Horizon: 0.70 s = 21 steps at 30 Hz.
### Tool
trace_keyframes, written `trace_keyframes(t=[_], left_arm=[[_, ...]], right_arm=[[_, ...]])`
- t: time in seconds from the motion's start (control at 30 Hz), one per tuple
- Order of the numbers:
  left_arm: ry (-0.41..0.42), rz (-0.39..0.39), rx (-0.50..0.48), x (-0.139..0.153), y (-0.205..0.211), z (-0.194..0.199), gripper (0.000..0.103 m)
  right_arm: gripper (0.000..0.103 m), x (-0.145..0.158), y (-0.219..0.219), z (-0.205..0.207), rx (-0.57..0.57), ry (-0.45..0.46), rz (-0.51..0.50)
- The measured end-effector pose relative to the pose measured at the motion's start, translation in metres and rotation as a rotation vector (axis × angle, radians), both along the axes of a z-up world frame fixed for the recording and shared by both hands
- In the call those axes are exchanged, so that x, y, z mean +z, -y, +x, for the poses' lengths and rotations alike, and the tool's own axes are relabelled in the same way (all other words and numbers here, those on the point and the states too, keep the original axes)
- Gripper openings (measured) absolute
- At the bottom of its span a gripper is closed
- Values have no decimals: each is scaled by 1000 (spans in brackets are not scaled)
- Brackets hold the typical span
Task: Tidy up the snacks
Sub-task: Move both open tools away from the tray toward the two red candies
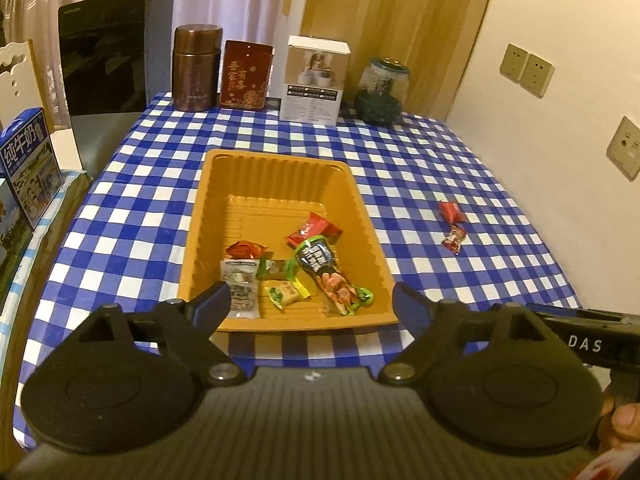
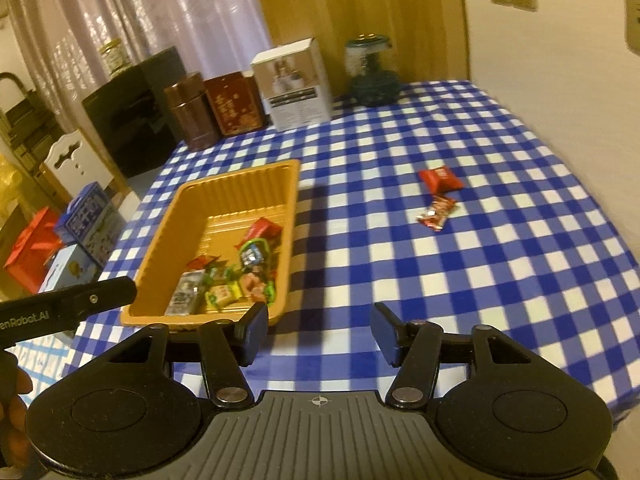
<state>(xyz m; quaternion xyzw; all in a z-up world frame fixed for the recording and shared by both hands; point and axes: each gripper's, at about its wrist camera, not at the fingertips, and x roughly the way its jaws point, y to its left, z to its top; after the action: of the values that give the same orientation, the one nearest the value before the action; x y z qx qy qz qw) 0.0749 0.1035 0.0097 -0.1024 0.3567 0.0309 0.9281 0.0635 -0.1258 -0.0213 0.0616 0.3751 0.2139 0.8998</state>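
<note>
My left gripper (image 1: 308,304) wide apart, empty, over tray (image 1: 276,168) of snacks (image 1: 316,260) | my right gripper (image 2: 318,334) wide, empty, above tabletop (image 2: 500,260) | two red candies (image 2: 438,192) loose right of tray

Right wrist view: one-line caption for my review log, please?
Open right gripper hovers over checkered tablecloth; two red snacks remain outside the orange tray.

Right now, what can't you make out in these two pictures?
- Left wrist view: print on the two loose candies is too small.
- Right wrist view: the orange tray's near corner hides behind the right gripper.
- Both views: lantern's contents are blurred.
</note>
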Motion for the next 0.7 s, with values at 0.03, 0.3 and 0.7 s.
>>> trace_keyframes(t=[0.03, 0.3, 0.7], left_arm=[[2, -2, -1, 1, 2, 0, 89], [29, 26, -20, 4, 23, 3, 97], [63, 75, -85, 7, 54, 13, 98]], right_arm=[[58, 0, 4, -1, -10, -1, 0], [62, 5, 37, -3, -93, -8, 1], [63, 7, 65, -1, -156, -16, 7]])
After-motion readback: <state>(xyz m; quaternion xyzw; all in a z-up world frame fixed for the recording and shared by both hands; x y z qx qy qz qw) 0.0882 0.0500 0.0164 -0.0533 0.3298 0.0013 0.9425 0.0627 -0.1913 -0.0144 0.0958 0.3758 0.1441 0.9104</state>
